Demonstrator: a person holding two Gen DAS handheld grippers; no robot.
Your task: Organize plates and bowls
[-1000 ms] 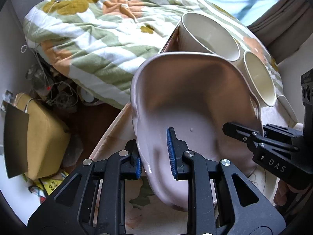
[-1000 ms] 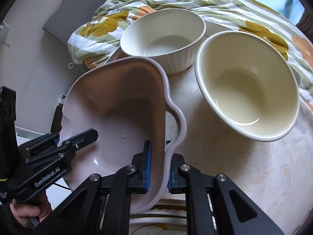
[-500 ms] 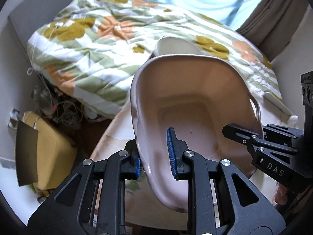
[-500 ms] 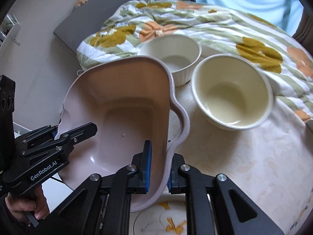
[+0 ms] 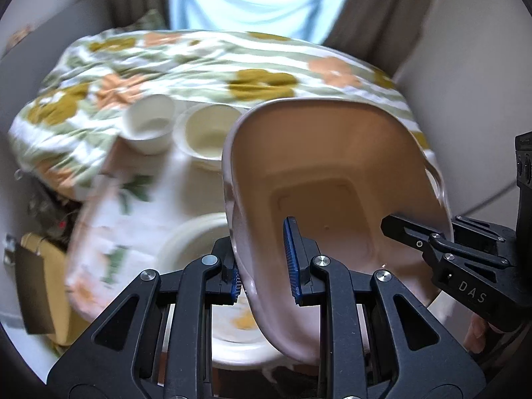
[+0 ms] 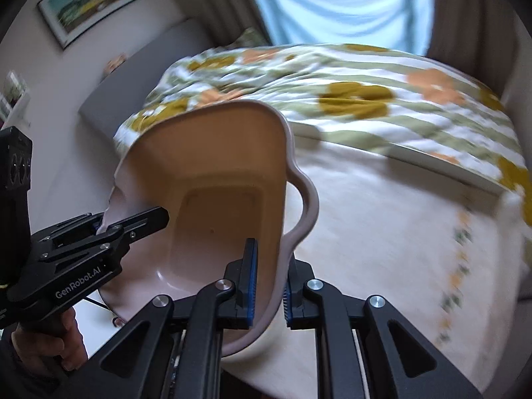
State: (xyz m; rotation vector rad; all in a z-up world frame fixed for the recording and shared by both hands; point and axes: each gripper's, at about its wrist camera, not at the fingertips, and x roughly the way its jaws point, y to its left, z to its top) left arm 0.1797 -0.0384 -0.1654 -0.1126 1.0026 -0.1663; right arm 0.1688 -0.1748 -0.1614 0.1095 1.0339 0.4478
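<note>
Both tools hold one pink dish (image 5: 332,166) in the air above the counter (image 6: 382,232). The left tool (image 5: 264,261) is closed on the dish's rim at 9 o'clock; the right tool (image 6: 268,282) is closed on the opposite rim, near a handle. The dish is tilted, its hollow facing the cameras. Below it lies a white plate (image 5: 186,242). At 11 o'clock two bowls, white (image 5: 149,126) and cream (image 5: 209,133), stand close together before the flowered blanket (image 5: 199,63).

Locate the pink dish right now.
The pink dish is held off the table between both grippers, left gripper on one rim, right gripper opposite, above a white plate.
</note>
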